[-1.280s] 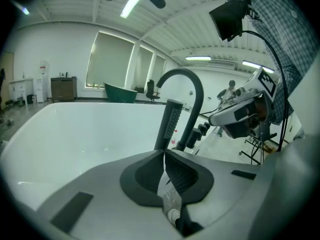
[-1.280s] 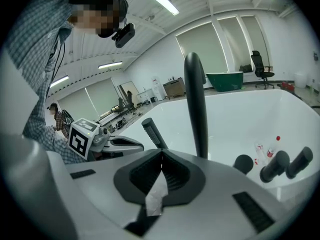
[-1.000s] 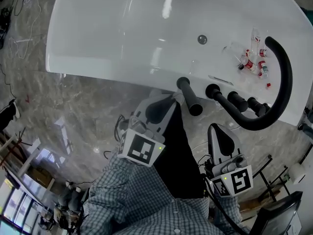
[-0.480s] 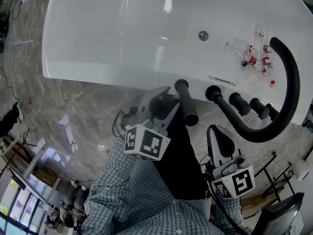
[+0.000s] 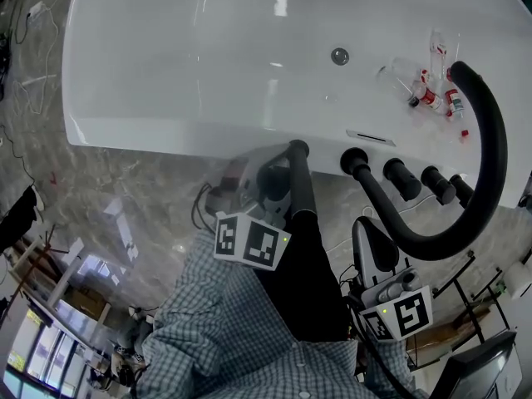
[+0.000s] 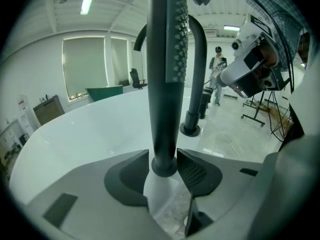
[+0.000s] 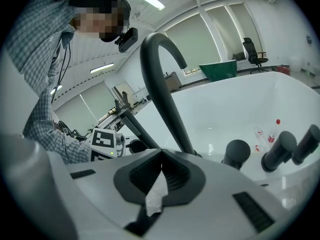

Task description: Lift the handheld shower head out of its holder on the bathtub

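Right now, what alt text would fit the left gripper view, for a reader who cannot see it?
A black shower head stands upright between the left gripper's jaws, which have just opened and stand apart around it. Behind are the white tub and a curved black spout.

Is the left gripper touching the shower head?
Cannot tell. In the left gripper view, the left gripper has just been opening its jaws and the shower head stands between them, its edges right at the pads; neither gap nor pressing shows plainly.

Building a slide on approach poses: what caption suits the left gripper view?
Left claw, just opened, straddles the base of the upright shower head at the white bathtub rim.
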